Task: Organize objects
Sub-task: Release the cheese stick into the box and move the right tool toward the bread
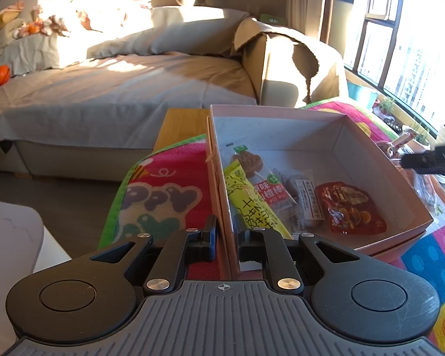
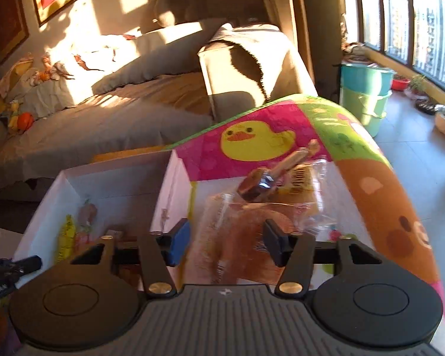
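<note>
left tool [image 1: 224, 234] is clamped on the near wall of the box [image 1: 311, 112]; right tool [image 2: 227, 241] hangs open over a clear snack bag [image 2: 252, 216].

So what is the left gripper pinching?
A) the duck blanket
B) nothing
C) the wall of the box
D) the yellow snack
C: the left gripper is shut on the box wall, one finger outside and one inside, while the yellow snack lies loose in the box.

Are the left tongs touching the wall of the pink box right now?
Touching. The left wrist view shows the left tongs shut on the near wall of the pink box, one finger either side, no gap visible.
</note>
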Available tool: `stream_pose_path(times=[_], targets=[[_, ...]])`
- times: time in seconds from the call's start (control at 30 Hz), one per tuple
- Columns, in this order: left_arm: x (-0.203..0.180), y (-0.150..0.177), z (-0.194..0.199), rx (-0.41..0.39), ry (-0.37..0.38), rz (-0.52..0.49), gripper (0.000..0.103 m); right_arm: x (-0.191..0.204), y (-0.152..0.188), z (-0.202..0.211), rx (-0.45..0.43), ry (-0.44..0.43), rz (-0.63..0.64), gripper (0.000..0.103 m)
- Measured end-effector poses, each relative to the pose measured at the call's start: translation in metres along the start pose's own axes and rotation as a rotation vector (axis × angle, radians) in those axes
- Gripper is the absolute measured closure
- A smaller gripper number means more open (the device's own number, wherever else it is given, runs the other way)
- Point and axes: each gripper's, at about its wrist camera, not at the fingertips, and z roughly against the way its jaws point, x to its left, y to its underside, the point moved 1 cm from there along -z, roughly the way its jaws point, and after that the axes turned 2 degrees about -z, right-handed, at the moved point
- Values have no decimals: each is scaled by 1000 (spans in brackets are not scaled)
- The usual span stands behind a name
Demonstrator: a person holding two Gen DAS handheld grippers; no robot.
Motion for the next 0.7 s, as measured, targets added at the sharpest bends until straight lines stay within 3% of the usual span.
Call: stream_pose_path(times=[0.1,0.2,0.37,0.53,0.7], targets=[[0,0,0,0,0,0,89,5,-12,-18,27,2,-16,62],[0,0,0,0,1,0,89,10,-19,-39,70,22,-6,73],[0,0,0,0,1,1,89,12,-23,-55,106,65,52,74],[0,0,0,-1,4,1,89,-4,-17,-37,133,80,88,77],[0,0,-1,-2,11,5,89,-22,11,-3,158,91,127,77]])
